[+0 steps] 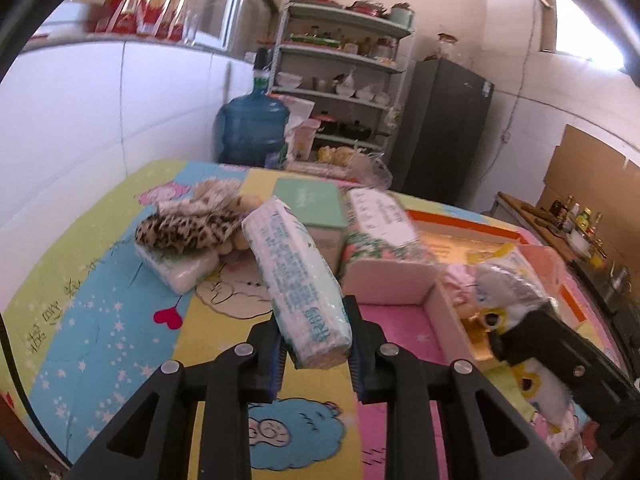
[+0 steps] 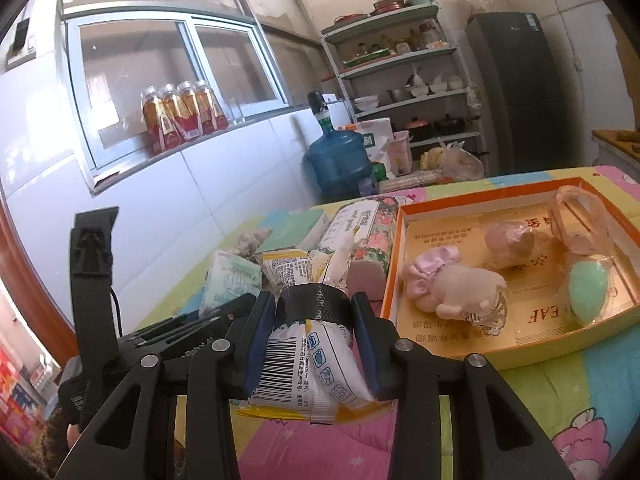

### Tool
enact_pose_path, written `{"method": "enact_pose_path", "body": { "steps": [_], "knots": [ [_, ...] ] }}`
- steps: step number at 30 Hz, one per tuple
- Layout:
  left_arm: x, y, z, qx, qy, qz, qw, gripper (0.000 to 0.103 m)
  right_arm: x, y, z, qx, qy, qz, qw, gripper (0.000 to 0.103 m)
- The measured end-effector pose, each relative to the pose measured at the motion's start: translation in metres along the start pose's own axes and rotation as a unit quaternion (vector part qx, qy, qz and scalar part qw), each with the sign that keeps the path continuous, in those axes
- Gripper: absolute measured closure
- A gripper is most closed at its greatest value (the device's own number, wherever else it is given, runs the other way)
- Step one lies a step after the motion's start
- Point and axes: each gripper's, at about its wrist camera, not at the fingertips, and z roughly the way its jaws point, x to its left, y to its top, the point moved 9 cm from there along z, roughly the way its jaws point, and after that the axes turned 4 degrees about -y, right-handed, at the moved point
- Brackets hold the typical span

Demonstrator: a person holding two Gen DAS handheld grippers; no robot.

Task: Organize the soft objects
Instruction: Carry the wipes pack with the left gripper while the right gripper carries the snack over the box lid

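Note:
My left gripper (image 1: 314, 326) is shut on a long tissue pack (image 1: 298, 276) with green print, held above the cartoon tablecloth (image 1: 100, 320). My right gripper (image 2: 316, 320) is shut on a white and yellow plastic packet (image 2: 308, 368) bound with black tape. That packet and gripper also show in the left wrist view (image 1: 508, 304) at the right. An orange-rimmed tray (image 2: 404, 216) holds a plush pig with a pink bow (image 2: 456, 284), a mint sponge (image 2: 588, 296) and wrapped items. A leopard plush (image 1: 184, 226) lies on a white pack at left.
A floral tissue pack (image 2: 376, 236), a mint pack (image 2: 292, 232) and a small green-print pack (image 2: 230, 280) lie behind my right gripper. A pink-white box (image 1: 400, 292) stands ahead of my left gripper. A blue water jug (image 1: 252, 128), shelves and a dark fridge stand behind the table.

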Motion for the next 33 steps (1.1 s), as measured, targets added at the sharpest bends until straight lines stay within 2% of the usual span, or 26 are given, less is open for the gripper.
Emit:
{"method": "enact_pose_path", "body": {
  "steps": [7,17,33],
  "knots": [
    [-0.038,0.009,-0.017,-0.017,-0.02,0.034,0.9991,0.077,-0.008,0.006,-0.025,-0.022,-0.017,0.001,1.0,0.062],
    [-0.091,0.018,-0.03,-0.038,-0.058,0.071,0.995,0.077,-0.047,0.019,-0.064,-0.06,-0.061,0.02,0.996,0.062],
    [-0.165,0.017,-0.003,-0.028,-0.121,0.094,0.9878,0.077,-0.143,0.04,-0.123,-0.114,-0.148,0.073,0.98,0.062]
  ]
}}
